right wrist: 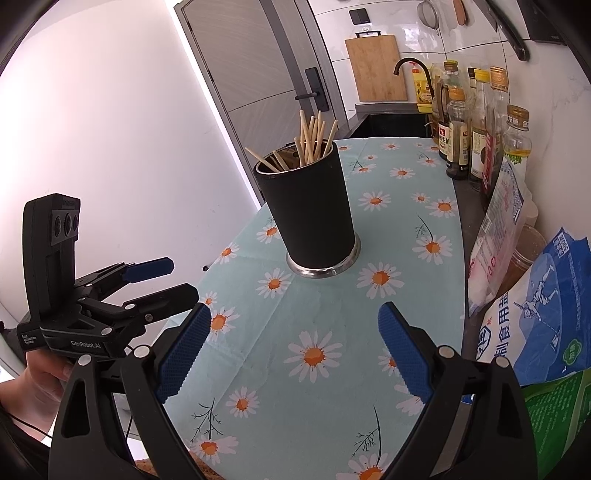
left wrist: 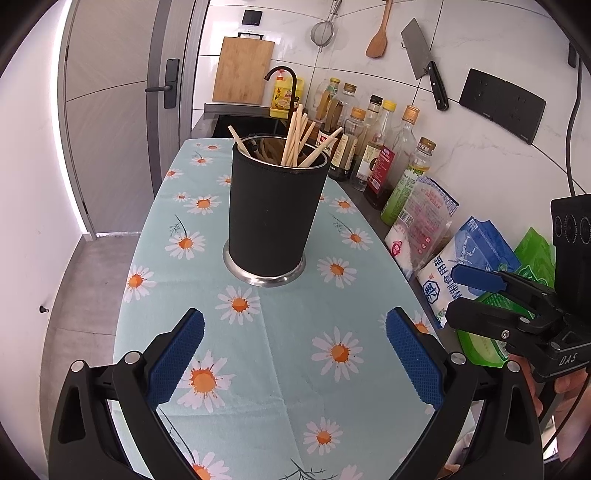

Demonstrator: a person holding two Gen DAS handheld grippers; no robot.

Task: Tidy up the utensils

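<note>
We see the black utensil holder (left wrist: 277, 210) standing upright on its steel base, about midway along the daisy-print cloth (left wrist: 280, 369) that covers the counter. A bundle of wooden chopsticks (left wrist: 295, 138) sticks out of its open top, most leaning toward the wall side, one splayed off to the other side. Both pairs of tongs hover short of the holder, apart from it. Our left tongs (left wrist: 294, 354) are released, blue pads spread wide with only cloth between them. Our right tongs (right wrist: 294, 350) are likewise spread and grasp nothing; in the left view they (left wrist: 456, 295) sit off to the side near the bags.

Along the wall edge of the counter, a row of oil and sauce bottles (left wrist: 373, 147) stands just beside the cloth, then a salt bag (left wrist: 469, 266) and a green packet (left wrist: 535, 258) nearer us. Beyond the cloth are a dark sink with a curved black faucet (left wrist: 286, 79) and a cutting board (left wrist: 243, 70) leaning on the tiles. A strainer (left wrist: 323, 33), wooden spatula (left wrist: 378, 37) and cleaver (left wrist: 424, 62) hang above.
</note>
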